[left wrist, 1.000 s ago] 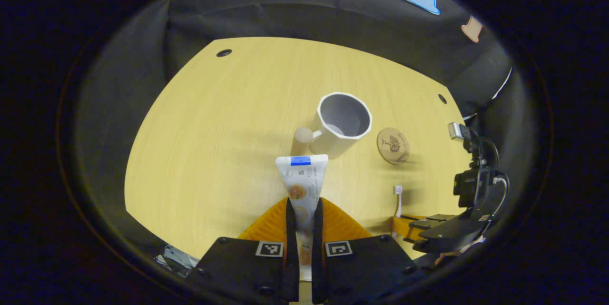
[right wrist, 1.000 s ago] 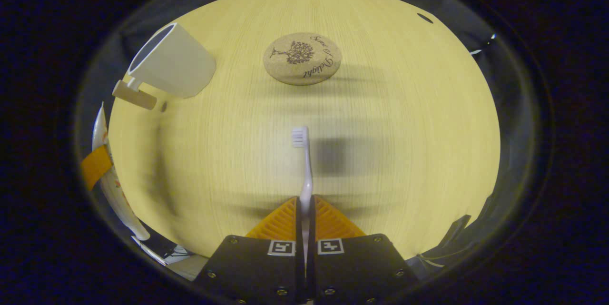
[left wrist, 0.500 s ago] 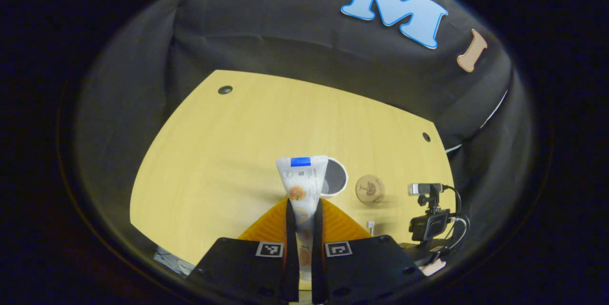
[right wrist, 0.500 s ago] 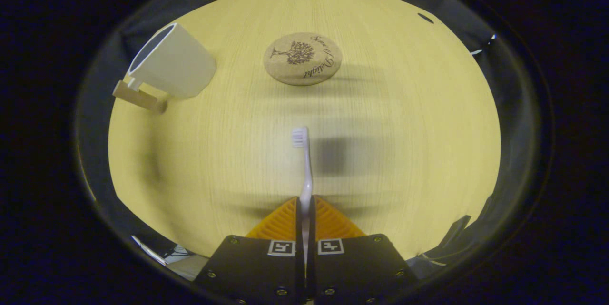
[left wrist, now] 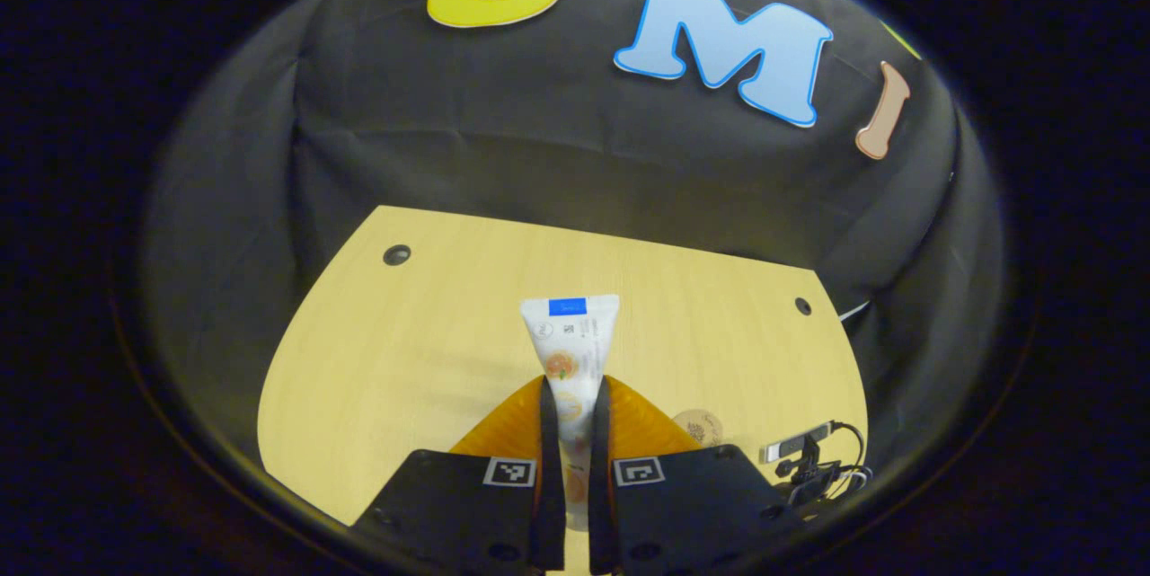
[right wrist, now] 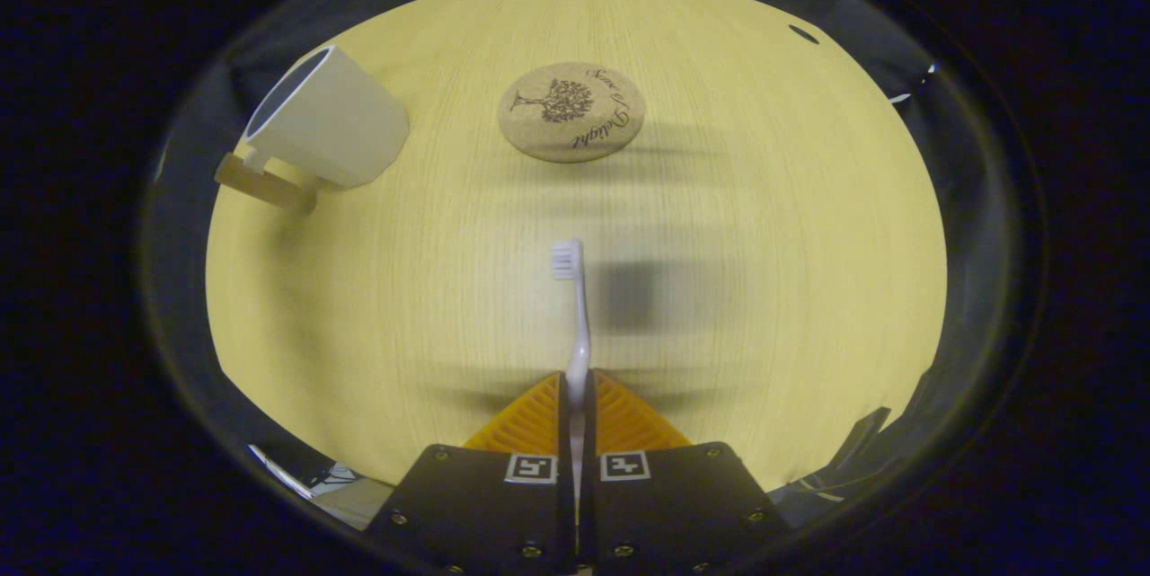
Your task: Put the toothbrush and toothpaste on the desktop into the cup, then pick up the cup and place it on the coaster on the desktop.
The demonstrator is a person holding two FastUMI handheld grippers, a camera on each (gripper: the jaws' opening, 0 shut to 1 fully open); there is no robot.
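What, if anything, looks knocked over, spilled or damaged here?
Nothing stands out. The cup stands upright and empty-looking on the desktop, the coaster lies flat beside it, the left gripper holds the toothpaste and the right gripper the toothbrush. No spill or damage shows.

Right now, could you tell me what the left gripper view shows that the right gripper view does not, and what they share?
Left gripper view alone: the toothpaste tube clamped in the left hand-held gripper, the booth's black cloth wall, and a small camera on a stand at the desk's edge.

Right gripper view alone: the toothbrush clamped in the right hand-held gripper, and the white cup standing empty.

Both: the wooden desktop and the cork coaster, bare.
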